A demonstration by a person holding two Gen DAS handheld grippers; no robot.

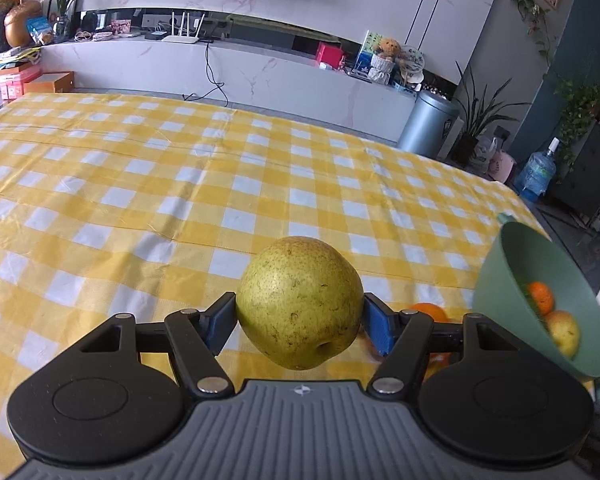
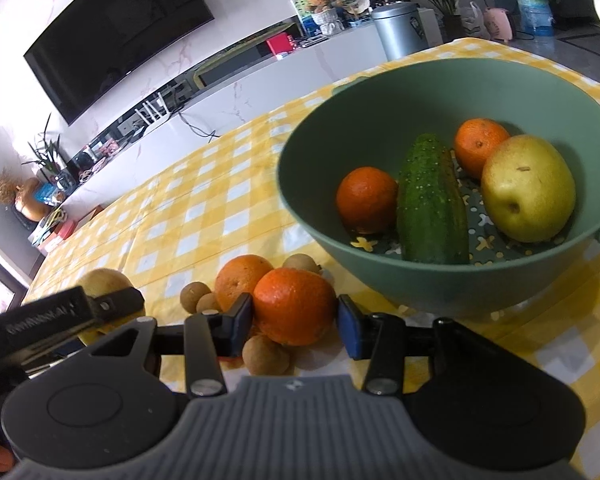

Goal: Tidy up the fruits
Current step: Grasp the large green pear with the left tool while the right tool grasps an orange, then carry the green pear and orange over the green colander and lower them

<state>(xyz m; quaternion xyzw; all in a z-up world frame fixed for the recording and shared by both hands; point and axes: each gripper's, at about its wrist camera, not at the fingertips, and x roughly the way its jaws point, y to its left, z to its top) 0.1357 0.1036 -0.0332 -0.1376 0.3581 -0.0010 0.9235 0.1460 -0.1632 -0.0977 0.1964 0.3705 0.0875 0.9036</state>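
Pear (image 1: pixel 298 302) sits clamped between your left gripper's (image 1: pixel 298 322) blue pads, lifted clear of the yellow checked tablecloth (image 1: pixel 180 168). Your right gripper (image 2: pixel 296 320) stands narrow around an orange (image 2: pixel 294 306) on the cloth; the left pad touches it, the right pad shows a slight gap. Green bowl (image 2: pixel 380 92) just beyond holds 2 oranges, 1 cucumber (image 2: pixel 432 200) and 1 yellow pear. 4 small brown fruits (image 2: pixel 265 354) and another orange lie beside.
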